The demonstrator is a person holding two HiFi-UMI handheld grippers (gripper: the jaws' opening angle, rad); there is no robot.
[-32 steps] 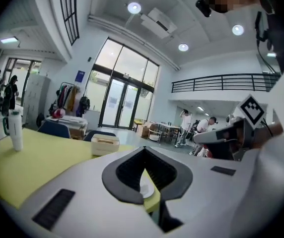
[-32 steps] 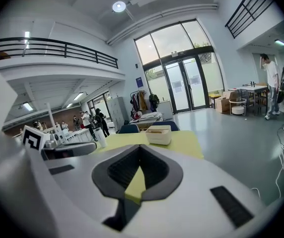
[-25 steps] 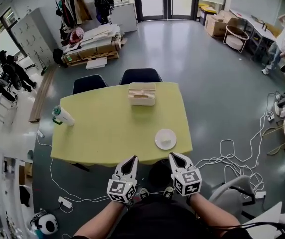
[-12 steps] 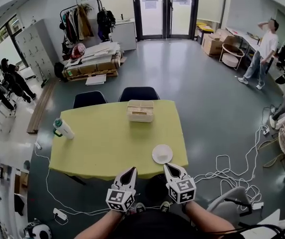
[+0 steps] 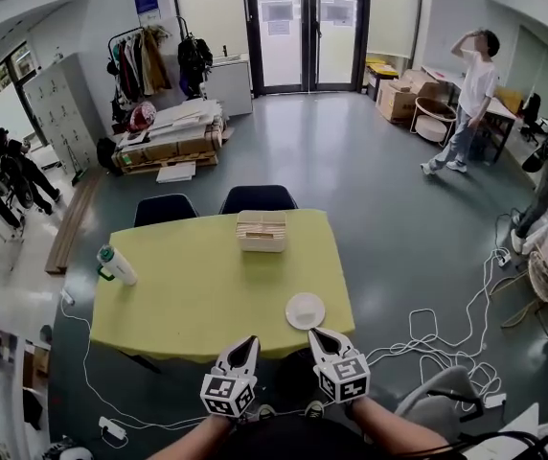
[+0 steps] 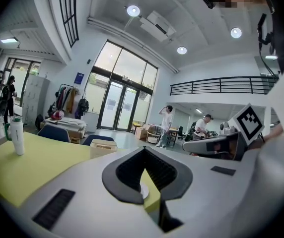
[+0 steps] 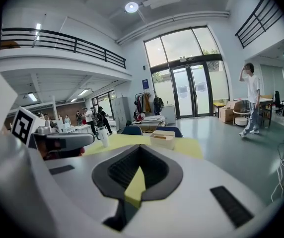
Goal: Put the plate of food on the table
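A white plate [image 5: 305, 310] rests on the yellow table [image 5: 207, 295] near its front right corner; what lies on it is too small to tell. My left gripper [image 5: 246, 344] and right gripper [image 5: 317, 335] hover side by side just off the table's near edge, both shut and empty. The right one's tips point at the plate from a short distance. In the left gripper view the jaws [image 6: 143, 150] meet at the tips, and a sliver of the plate [image 6: 143, 190] shows through the gap below them. The right gripper [image 7: 140, 148] is shut the same way over the table edge.
A wooden box [image 5: 262, 230] sits at the table's far edge, and a white bottle [image 5: 116, 264] stands at the left. Two dark chairs [image 5: 258, 198] stand behind the table. Cables [image 5: 437, 329] lie on the floor at right. A person [image 5: 461, 103] stands far right.
The head view has pulled back and up, so the table looks smaller and farther. Both grippers stayed shut and drew a little nearer to me. The person at far right walked left.
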